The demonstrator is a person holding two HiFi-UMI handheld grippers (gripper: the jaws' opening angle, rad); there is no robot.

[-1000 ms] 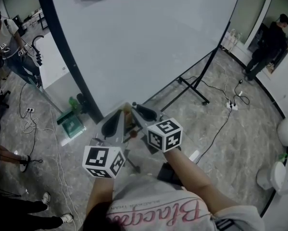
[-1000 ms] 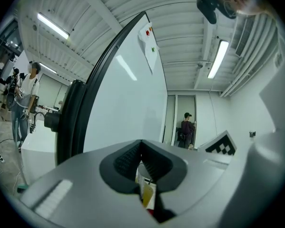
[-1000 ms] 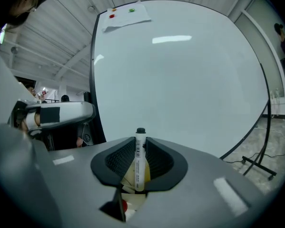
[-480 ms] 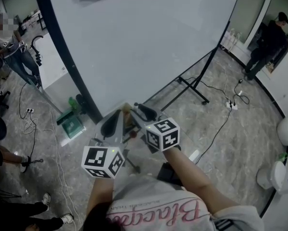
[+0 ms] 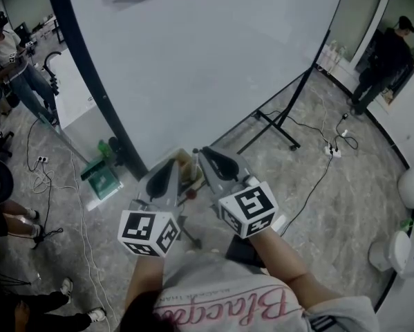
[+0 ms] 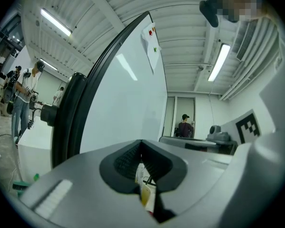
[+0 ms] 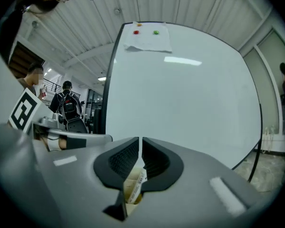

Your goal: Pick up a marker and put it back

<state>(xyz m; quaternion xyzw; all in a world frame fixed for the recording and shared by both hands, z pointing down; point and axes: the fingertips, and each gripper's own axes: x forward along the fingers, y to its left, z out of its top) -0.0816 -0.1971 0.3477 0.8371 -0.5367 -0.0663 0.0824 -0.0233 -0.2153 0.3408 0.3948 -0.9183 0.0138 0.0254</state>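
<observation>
A white marker [image 5: 195,159] stands at the foot of the whiteboard [image 5: 207,61], between my two grippers. My left gripper [image 5: 173,162] is just left of it, its pads meeting. In the left gripper view the left gripper [image 6: 141,148] shows the marker [image 6: 140,175] low behind the jaws. My right gripper [image 5: 204,152] is just right of the marker, jaws closing to a thin slit. In the right gripper view the right gripper [image 7: 140,148] has nothing between its pads. The labelled marker [image 7: 138,180] lies below them in a cream holder [image 7: 129,190].
The whiteboard's stand legs [image 5: 279,126] reach out over the floor at right. Cables and a power strip [image 5: 334,152] lie beyond. Green things [image 5: 106,178] sit on the floor at left. People stand far left [image 5: 13,68] and far right [image 5: 390,54].
My right gripper has shifted to the right and a little toward me, and the white marker now shows between the two grippers. The left gripper has barely moved.
</observation>
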